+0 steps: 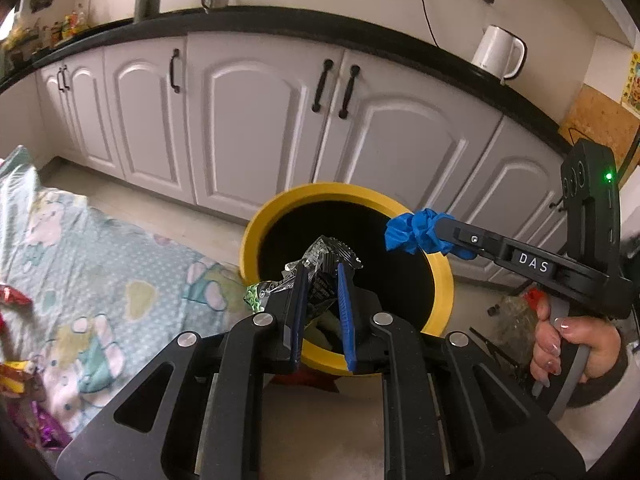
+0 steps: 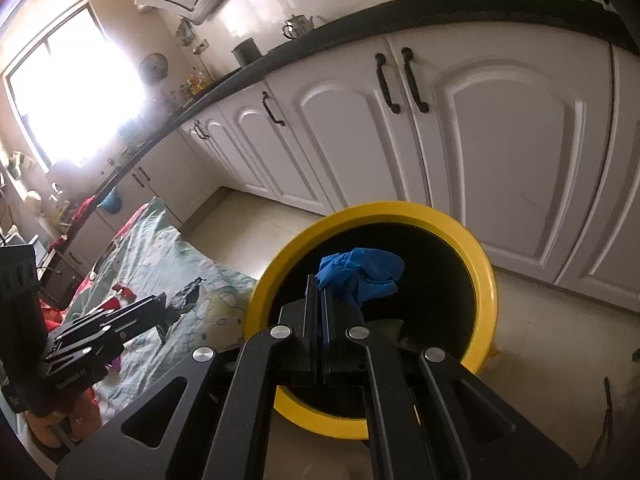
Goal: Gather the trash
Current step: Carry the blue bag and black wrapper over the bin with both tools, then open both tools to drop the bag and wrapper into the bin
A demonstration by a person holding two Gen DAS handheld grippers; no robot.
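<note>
Honestly, I can't see to the bottom of the yellow-rimmed bin (image 1: 442,276); its inside is black, and only some pale, unclear stuff shows low down behind my fingers. My left hand-held gripper (image 1: 322,280) is clenched on a crumpled silver-and-black wrapper (image 1: 320,258), which it holds just over the bin's mouth, with a green printed end sticking out to the left. My right hand-held gripper (image 2: 320,292) is pinched tight on a wadded blue glove (image 2: 362,274), also above the opening, near the rim. More red and purple wrappers (image 1: 16,300) lie on the patterned bedsheet (image 1: 120,272) left of the bin, cut off by the frame edge. White cabinets (image 1: 260,120) stand behind under a black worktop (image 1: 280,20) carrying a white kettle (image 1: 498,52).
</note>
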